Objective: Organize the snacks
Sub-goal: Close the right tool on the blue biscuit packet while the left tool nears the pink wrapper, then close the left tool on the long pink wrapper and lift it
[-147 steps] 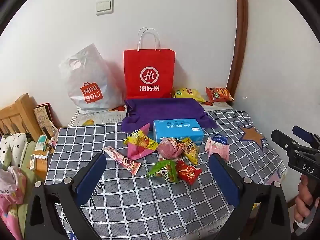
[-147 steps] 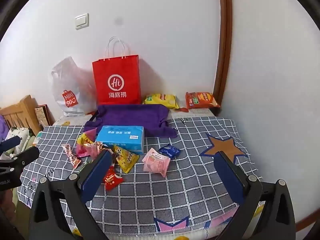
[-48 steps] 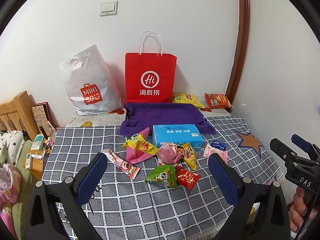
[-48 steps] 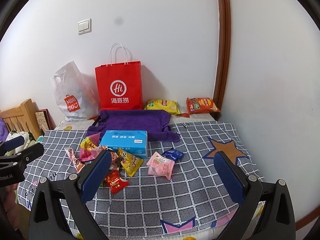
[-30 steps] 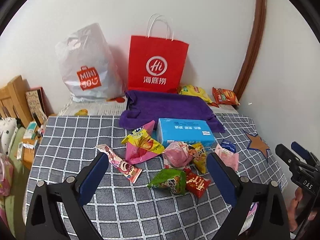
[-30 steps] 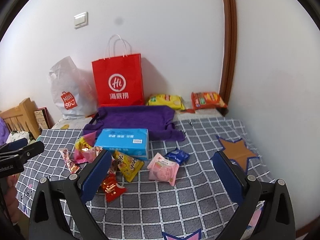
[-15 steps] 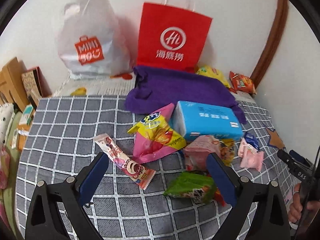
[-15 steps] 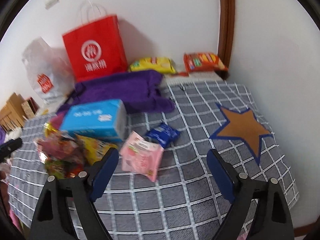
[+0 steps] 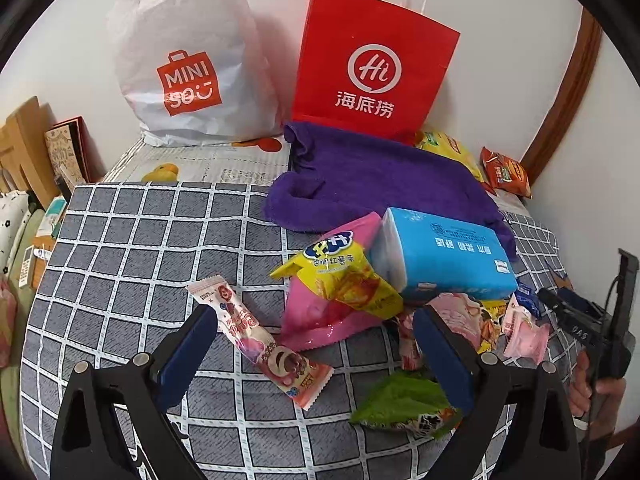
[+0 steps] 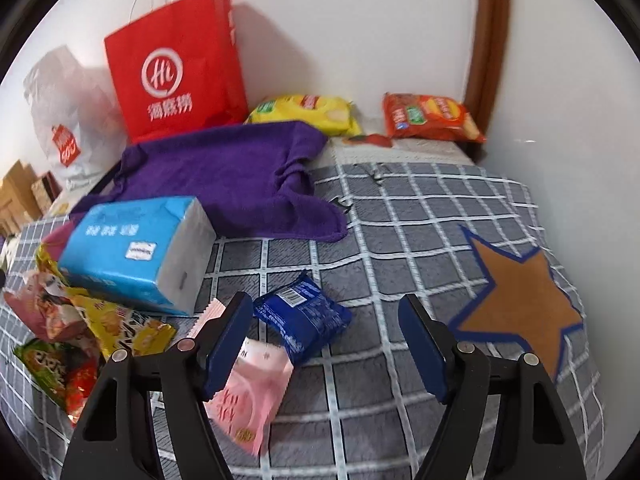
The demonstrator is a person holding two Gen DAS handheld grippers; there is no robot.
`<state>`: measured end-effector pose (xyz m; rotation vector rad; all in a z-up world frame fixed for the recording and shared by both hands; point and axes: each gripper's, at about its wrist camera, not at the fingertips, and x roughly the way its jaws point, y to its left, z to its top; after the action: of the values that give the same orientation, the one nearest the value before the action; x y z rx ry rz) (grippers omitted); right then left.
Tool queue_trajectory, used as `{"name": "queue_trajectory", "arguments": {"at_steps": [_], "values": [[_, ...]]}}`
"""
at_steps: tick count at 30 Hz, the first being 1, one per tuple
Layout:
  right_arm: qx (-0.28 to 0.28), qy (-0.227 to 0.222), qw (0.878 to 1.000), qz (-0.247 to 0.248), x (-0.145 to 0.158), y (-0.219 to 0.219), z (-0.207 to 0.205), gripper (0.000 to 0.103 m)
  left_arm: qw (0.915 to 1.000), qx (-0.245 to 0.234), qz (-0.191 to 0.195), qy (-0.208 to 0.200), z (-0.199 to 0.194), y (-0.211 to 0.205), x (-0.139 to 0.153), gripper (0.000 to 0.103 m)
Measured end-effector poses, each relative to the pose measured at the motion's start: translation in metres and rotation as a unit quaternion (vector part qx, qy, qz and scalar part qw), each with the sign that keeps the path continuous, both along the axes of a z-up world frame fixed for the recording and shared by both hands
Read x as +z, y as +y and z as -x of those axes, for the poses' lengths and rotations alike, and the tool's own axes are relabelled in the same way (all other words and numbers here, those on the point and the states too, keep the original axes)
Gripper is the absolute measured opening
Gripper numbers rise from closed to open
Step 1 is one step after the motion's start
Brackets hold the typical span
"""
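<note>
Snack packets lie scattered on a grey checked cloth [image 9: 132, 240]. My left gripper [image 9: 316, 344] is open, low over a long pink snack bar [image 9: 260, 340] that lies between its fingers. A pink-and-yellow bag [image 9: 340, 280] and a green packet [image 9: 400, 404] sit close by. My right gripper [image 10: 324, 320] hangs just above a small dark blue packet [image 10: 302, 316]; its jaws are closing, and the packet is between them with the pads still off it. A pink packet [image 10: 248, 392] lies under its left finger.
A blue tissue box [image 10: 136, 248] and a purple towel [image 10: 224, 176] lie mid-table. At the back wall stand a red paper bag [image 9: 372, 68] and a white plastic bag [image 9: 188, 64], with a yellow chip bag [image 10: 308, 112] and an orange one [image 10: 432, 118]. A hand holds the right gripper [image 9: 576, 312].
Both grippers have come down and forward towards the table. The right jaws have narrowed and now straddle the blue packet. The left jaws stay wide.
</note>
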<state>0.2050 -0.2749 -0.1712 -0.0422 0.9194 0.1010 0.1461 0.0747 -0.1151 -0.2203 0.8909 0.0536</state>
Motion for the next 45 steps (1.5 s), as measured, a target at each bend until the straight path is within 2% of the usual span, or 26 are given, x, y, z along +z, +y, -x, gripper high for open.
{"name": "queue_trajectory", "arguments": {"at_steps": [7, 13, 17, 18, 19, 20, 21, 27, 33, 38, 41, 43, 44, 45], "values": [[0.04, 0.03, 0.998, 0.029, -0.024, 0.006, -0.015, 0.075, 1.0, 0.002, -0.002, -0.002, -0.005, 0.001, -0.002, 0.098], [0.051, 0.047, 0.996, 0.056, -0.038, 0.007, -0.027, 0.075, 0.9999, -0.002, -0.01, -0.003, -0.01, 0.001, -0.002, 0.098], [0.053, 0.057, 0.996, 0.053, -0.044, 0.007, -0.035, 0.075, 0.9999, 0.002, -0.015, 0.002, -0.01, 0.007, -0.006, 0.098], [0.054, 0.055, 0.996, 0.051, -0.045, 0.007, -0.036, 0.073, 0.9998, 0.004, -0.017, 0.004, -0.009, 0.009, -0.007, 0.098], [0.056, 0.053, 0.996, 0.049, -0.045, 0.008, -0.037, 0.066, 0.9998, 0.005, -0.018, 0.007, -0.009, 0.011, -0.009, 0.098], [0.055, 0.046, 0.996, 0.05, -0.044, 0.009, -0.036, 0.051, 0.9997, 0.007, -0.019, 0.009, -0.009, 0.013, -0.01, 0.098], [0.054, 0.039, 0.996, 0.054, -0.044, 0.01, -0.035, 0.045, 0.9997, 0.007, -0.019, 0.012, -0.009, 0.015, -0.012, 0.098], [0.056, 0.035, 0.997, 0.037, -0.038, 0.013, -0.03, 0.045, 0.999, -0.002, -0.031, 0.033, -0.017, 0.012, -0.023, 0.098], [0.043, 0.007, 0.999, 0.029, -0.015, 0.009, -0.012, 0.045, 0.9987, 0.022, 0.002, 0.046, -0.009, 0.031, -0.036, 0.098], [0.028, -0.014, 0.999, 0.017, 0.003, 0.006, 0.007, 0.045, 0.997, 0.02, 0.014, 0.074, -0.005, 0.036, -0.052, 0.098], [0.029, -0.019, 0.999, 0.017, 0.007, 0.009, 0.017, 0.045, 0.996, 0.024, 0.022, 0.083, -0.011, 0.038, -0.061, 0.088], [0.032, -0.019, 0.999, 0.021, 0.009, 0.011, 0.026, 0.045, 0.9949, 0.025, 0.035, 0.091, -0.016, 0.04, -0.069, 0.07], [0.032, -0.02, 0.999, 0.023, 0.01, 0.012, 0.031, 0.045, 0.9953, 0.026, 0.031, 0.088, -0.017, 0.039, -0.07, 0.067], [0.032, -0.02, 0.999, 0.025, 0.011, 0.013, 0.036, 0.045, 0.9962, 0.026, 0.021, 0.081, -0.017, 0.038, -0.069, 0.058]]}}
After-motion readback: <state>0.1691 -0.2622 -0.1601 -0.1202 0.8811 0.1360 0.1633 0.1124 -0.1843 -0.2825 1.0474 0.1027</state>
